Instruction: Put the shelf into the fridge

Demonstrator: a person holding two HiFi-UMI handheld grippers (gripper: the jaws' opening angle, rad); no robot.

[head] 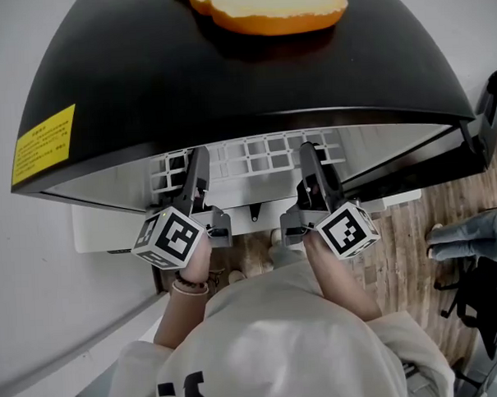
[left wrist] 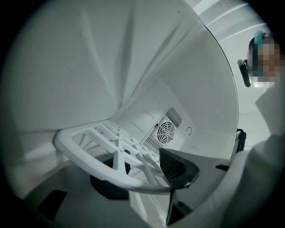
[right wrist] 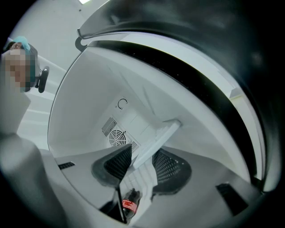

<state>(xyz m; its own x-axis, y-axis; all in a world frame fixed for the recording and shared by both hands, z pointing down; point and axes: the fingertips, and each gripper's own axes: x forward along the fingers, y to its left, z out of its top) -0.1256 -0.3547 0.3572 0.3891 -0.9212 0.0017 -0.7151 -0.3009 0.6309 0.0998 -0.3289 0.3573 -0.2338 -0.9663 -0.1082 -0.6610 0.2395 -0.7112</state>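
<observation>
The white lattice shelf (head: 247, 159) lies level inside the open black fridge (head: 226, 71), its front edge toward me. My left gripper (head: 191, 173) is shut on the left part of that edge and my right gripper (head: 314, 166) on the right part. In the left gripper view the shelf (left wrist: 102, 142) runs between the two dark pads of the left gripper (left wrist: 142, 176). In the right gripper view the shelf's rim (right wrist: 153, 141) passes edge-on between the ribbed pads of the right gripper (right wrist: 142, 167). The fridge top hides the back of the shelf in the head view.
A round fan vent (left wrist: 165, 132) sits in the fridge's white back wall. On the fridge top lie a yellow label (head: 42, 143) and an orange-rimmed bread-like thing (head: 269, 7). The fridge door (head: 485, 117) stands open at right. A person's leg (head: 472, 233) is beyond it.
</observation>
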